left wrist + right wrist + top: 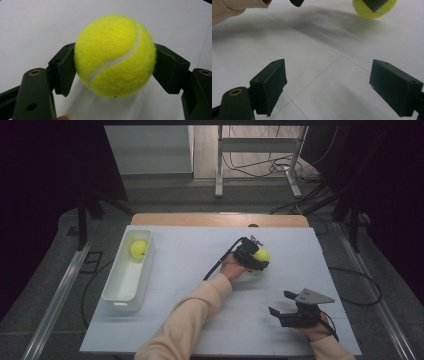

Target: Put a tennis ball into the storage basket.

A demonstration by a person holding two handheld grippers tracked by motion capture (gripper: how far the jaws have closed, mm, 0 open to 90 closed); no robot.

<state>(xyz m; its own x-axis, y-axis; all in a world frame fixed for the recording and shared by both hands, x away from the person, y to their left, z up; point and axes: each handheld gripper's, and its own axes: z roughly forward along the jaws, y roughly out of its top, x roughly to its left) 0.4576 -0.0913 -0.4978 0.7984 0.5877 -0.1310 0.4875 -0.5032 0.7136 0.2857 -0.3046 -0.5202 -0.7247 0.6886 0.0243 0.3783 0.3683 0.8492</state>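
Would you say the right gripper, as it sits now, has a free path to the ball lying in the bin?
Probably not directly. The right gripper is open and empty, but the ball in the bin lies across the table, and the left sleeve and left gripper cross between them.

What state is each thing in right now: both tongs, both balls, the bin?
Left tongs: shut on a ball, jaws pressing its two sides.
Held ball: gripped, over the table.
Right tongs: open, nothing between the jaws.
Bin: upright, holding one ball.
Bin ball: lying loose at the bin's far end.
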